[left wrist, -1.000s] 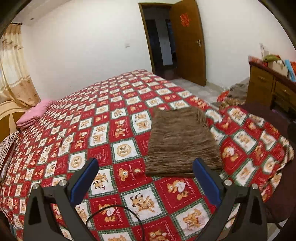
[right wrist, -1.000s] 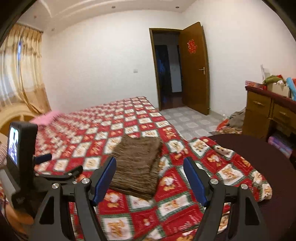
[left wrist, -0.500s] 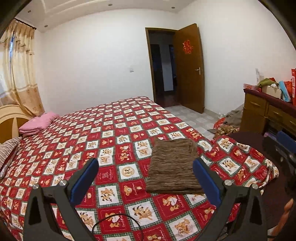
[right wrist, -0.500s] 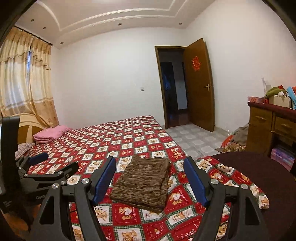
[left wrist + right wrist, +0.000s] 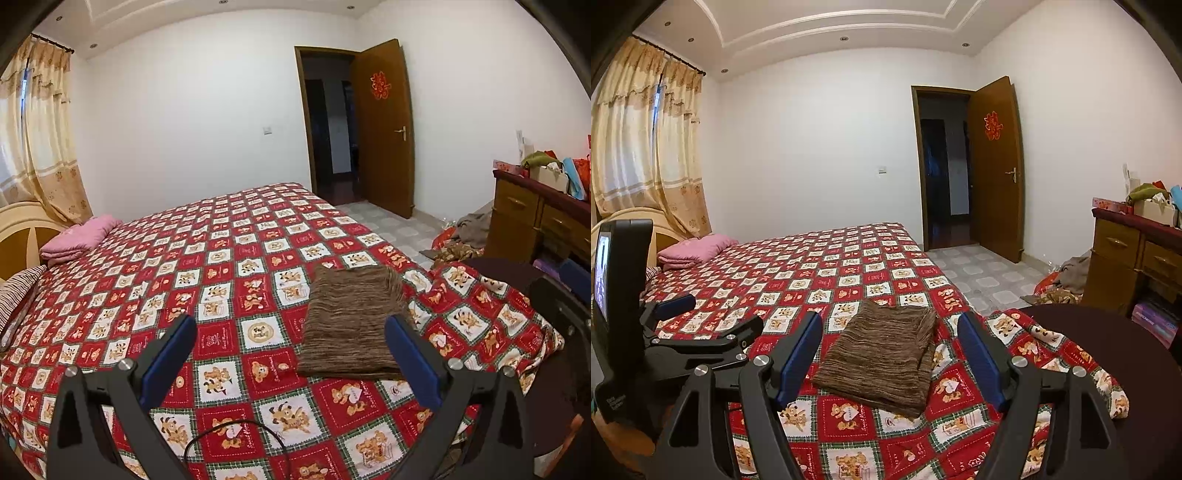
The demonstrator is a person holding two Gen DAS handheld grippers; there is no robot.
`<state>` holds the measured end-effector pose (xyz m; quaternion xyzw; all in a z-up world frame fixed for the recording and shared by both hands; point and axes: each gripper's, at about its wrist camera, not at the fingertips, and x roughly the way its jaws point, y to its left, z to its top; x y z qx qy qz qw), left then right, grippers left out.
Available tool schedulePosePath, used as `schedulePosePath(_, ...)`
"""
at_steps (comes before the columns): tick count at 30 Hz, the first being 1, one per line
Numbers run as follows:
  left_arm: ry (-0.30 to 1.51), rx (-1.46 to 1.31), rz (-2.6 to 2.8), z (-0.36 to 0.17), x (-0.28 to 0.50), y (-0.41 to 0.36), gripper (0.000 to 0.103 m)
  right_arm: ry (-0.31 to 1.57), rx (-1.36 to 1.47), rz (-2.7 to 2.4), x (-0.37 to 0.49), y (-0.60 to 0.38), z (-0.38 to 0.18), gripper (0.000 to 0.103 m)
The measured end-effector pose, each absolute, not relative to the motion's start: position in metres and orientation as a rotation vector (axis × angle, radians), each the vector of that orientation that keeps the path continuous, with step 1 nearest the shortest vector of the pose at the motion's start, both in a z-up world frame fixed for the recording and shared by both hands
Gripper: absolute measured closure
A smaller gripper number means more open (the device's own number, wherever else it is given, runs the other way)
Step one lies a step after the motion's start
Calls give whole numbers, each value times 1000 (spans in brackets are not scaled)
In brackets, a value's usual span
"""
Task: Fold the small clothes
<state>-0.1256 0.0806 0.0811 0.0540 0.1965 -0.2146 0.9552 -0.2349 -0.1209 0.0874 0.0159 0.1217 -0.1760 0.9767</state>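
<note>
Two tongs hang above the near edge of the bed (image 5: 229, 236), both spread wide and holding nothing: the left gripper (image 5: 290, 345) and the right gripper (image 5: 889, 349).

Risk: the garment (image 5: 882, 354) already appears folded into a compact rectangle, so any further contact could undo it. A blue finger (image 5: 410, 354) dragged across the top layer would likely shift or unroll the fold. The thin cable (image 5: 236, 437) lying on the quilt near the left gripper could snag on a low pass.

Position: the garment lies flat on the quilt near the bed's right front corner, beyond both grippers and touching neither. It sits ahead and right of the left gripper, and between the right gripper's fingers as seen along them.

Farther off, a pink pillow (image 5: 75, 238) rests by the headboard.
</note>
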Motion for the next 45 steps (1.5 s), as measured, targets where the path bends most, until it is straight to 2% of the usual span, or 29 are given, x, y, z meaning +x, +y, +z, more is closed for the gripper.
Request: schedulePosePath(45,415,122,-444,79,-126,80,0,271,88,-365,-228,-137,78,26)
